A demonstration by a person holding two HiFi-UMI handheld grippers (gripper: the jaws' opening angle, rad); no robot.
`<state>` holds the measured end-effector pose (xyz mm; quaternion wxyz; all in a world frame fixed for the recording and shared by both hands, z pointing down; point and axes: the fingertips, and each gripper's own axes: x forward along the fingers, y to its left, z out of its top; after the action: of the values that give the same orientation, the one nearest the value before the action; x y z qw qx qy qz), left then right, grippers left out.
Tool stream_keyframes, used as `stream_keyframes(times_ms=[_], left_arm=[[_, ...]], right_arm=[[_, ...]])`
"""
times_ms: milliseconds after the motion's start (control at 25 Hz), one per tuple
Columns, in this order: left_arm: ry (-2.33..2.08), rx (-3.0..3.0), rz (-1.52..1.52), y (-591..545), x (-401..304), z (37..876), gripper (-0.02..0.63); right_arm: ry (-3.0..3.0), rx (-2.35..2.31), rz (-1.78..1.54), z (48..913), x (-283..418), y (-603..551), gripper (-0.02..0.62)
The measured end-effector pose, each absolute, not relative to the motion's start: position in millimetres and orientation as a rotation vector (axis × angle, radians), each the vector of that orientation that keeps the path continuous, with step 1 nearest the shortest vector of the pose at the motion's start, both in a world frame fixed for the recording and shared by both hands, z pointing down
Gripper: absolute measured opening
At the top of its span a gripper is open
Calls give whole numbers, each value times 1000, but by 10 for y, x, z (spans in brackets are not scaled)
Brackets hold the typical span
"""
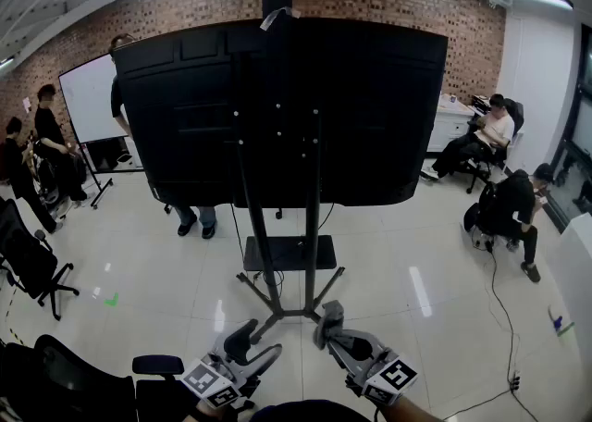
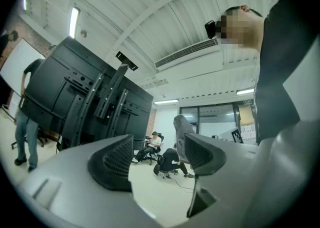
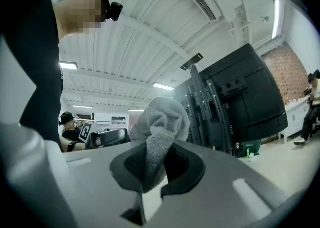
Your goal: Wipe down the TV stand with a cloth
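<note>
Grey cloth point(image 3: 161, 119) bunched, pinched in right gripper point(image 3: 156, 164); black TV stand point(image 1: 289, 254) upright, centre rm, rear side facing.

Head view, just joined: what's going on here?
A person stands behind a TV stand that carries a large black TV, seen from its back. The right hand-held gripper is shut on a grey cloth. The left hand-held gripper is open and empty. Both are held low, apart from the stand, so no wiping is under way.
</note>
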<state>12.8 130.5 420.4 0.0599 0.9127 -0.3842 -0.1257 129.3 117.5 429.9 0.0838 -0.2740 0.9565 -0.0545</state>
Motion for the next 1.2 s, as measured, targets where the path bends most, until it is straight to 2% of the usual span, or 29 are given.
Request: stream_keyframes(times_ms=[320, 640, 1200], left_arm=[[-1171, 2747, -359, 1107, 70, 4300, 344], [-1132, 2782, -363, 402, -256, 4253, 344], [-956, 3014, -385, -1018, -903, 3541, 344]], right_arm=[[2855, -806, -169, 4335, 1246, 938, 26], [2869, -870, -97, 4246, 971, 234, 26], [2766, -1012, 103, 3522, 320, -1197, 26]])
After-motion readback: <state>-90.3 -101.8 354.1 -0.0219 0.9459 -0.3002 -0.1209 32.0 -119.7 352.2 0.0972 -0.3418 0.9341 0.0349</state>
